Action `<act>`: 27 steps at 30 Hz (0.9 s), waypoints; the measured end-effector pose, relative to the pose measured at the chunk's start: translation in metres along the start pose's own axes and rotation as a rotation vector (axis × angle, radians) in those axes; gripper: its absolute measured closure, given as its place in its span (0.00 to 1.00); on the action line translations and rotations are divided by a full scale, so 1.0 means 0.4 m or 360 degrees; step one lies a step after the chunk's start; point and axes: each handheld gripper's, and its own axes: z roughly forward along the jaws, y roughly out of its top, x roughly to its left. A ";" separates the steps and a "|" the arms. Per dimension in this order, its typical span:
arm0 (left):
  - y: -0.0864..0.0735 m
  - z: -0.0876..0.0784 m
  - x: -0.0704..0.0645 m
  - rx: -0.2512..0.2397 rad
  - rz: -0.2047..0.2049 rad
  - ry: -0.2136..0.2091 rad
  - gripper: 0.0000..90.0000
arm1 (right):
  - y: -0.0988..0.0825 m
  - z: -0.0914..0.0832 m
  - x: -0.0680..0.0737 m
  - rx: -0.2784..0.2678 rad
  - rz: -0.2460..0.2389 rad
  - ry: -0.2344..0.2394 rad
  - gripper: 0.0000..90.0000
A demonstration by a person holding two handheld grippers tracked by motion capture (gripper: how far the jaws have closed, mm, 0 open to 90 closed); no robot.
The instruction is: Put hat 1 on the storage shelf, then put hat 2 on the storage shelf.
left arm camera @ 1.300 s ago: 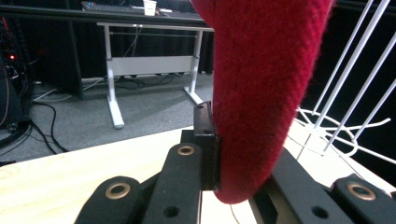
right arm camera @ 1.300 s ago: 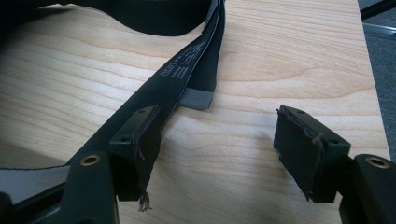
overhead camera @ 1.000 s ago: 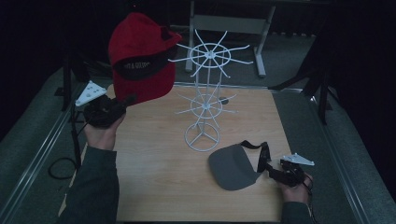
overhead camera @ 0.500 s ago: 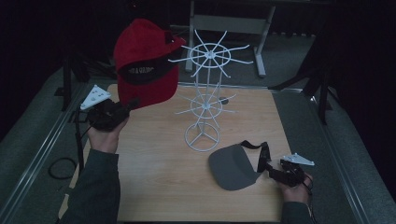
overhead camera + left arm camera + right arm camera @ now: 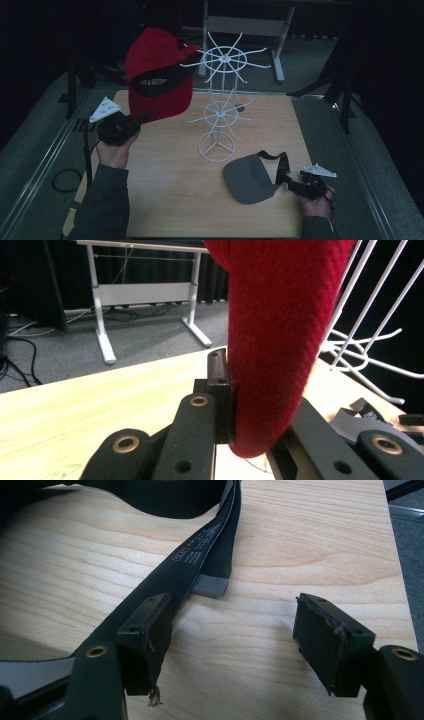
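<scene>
— What could we not make out on the red cap [image 5: 157, 75]?

— We found the lettering on its dark band too small to read. In the left gripper view the cap ran off the top edge and hid one pad of the left gripper [image 5: 235, 415].

— And the grey visor [image 5: 248, 177]?

— In the right gripper view its strap [image 5: 192, 560] was cut by the top edge, and the strap's label print was too fine to read.

caps: 1 red cap [image 5: 159, 75] | visors: 1 grey visor [image 5: 248, 177] | racks: 1 white wire rack [image 5: 220, 107]
</scene>
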 end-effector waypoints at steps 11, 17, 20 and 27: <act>-0.060 0.031 -0.005 0.0100 0.0007 -0.0015 0.95 | 0.000 0.000 0.000 0.0000 -0.0001 0.0002 0.35; -0.093 0.050 -0.009 0.0185 0.0007 -0.0020 0.95 | 0.000 0.000 0.000 0.0001 0.0002 0.0003 0.35; -0.102 0.054 -0.010 0.0204 0.0008 -0.0026 0.95 | 0.000 0.000 0.001 0.0001 0.0002 0.0003 0.35; -0.105 0.044 -0.006 0.0174 -0.0004 -0.0059 0.84 | 0.000 0.001 0.000 0.0002 0.0001 0.0004 0.35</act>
